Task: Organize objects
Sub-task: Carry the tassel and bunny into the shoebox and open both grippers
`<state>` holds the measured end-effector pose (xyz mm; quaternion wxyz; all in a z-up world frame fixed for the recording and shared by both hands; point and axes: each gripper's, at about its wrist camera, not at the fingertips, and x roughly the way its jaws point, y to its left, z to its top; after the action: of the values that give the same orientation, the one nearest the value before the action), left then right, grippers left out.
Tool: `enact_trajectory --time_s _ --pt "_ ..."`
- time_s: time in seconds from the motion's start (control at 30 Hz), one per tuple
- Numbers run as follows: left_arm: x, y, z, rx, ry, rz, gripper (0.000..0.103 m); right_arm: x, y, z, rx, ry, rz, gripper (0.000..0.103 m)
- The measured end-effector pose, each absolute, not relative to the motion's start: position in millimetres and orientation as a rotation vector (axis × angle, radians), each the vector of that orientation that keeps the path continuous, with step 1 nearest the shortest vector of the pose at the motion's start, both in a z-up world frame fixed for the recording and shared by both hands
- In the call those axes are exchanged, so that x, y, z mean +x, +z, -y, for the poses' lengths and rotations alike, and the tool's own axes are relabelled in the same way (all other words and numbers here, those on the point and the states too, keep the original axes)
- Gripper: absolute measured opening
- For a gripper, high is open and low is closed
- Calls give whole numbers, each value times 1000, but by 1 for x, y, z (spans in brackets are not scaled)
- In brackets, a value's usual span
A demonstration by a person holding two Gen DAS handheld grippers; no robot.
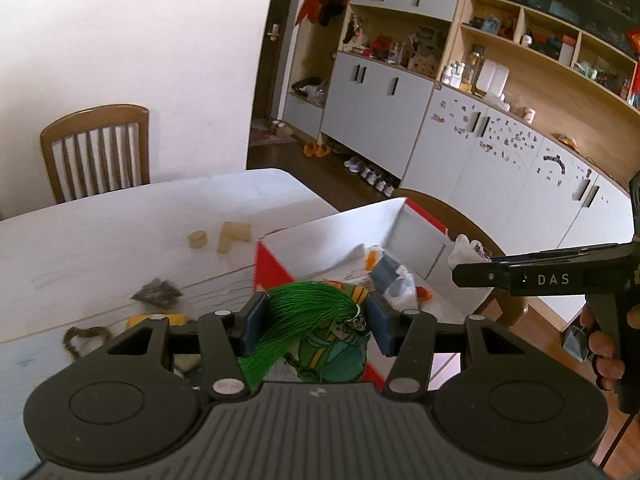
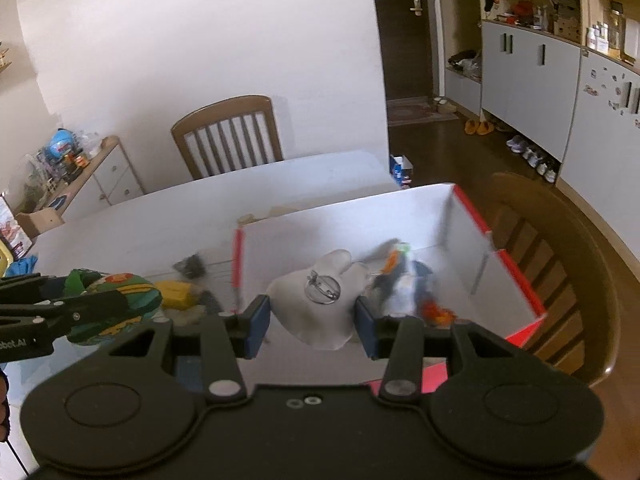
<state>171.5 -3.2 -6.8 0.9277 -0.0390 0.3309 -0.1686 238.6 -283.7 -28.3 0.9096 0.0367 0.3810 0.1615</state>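
Green tassel threads spill from the left tool (image 1: pixel 316 322), whose two blue pads (image 1: pixel 256 320) pinch a green patterned fabric charm (image 1: pixel 336 354) between them at a moderate gap; the tassel (image 1: pixel 304 304) fans over the top of the charm and a small metal ring sits at its side. In the right wrist view the same charm (image 2: pixel 120 296) shows at the left edge, clamped in the black fingers of that tool and hanging above the white table (image 2: pixel 160 220).

The right tool (image 2: pixel 312 320) holds a white soft piece (image 2: pixel 316 312) with rounded lobes between its own blue pads (image 2: pixel 258 322), which press on its sides; a round clear pin-back badge (image 2: pixel 322 288) sits on the face turned to the camera. In the left wrist view this tool (image 1: pixel 472 270) reaches in from the right, gripped by a person's hand (image 1: pixel 606 354), with the white piece (image 1: pixel 464 250) poking out at its tip.

Both held things hang near a white cardboard box with red edges (image 2: pixel 516 268) that stands open on the table. The white piece is over the box's near-left part; the charm is just beside the box's left wall. Inside the box lies a blurred small heap of grey, white and orange items (image 2: pixel 404 284). On the table left of the box lie a dark crumpled packet (image 1: pixel 157 292), a yellow item (image 2: pixel 176 294), two pale blocks (image 1: pixel 220 236) and a brown looped cord (image 1: pixel 86 338).
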Motion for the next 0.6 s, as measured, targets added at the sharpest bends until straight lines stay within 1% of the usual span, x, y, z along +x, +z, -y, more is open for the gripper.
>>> enact_trajectory --time_s 0.3,0.6 --pt "200 -20 59 -59 -358 -722 53 259 -45 332 78 330 -815 45" --pt "233 -45 105 -28 -366 -804 53 286 -68 347 -3 364 -868 45"
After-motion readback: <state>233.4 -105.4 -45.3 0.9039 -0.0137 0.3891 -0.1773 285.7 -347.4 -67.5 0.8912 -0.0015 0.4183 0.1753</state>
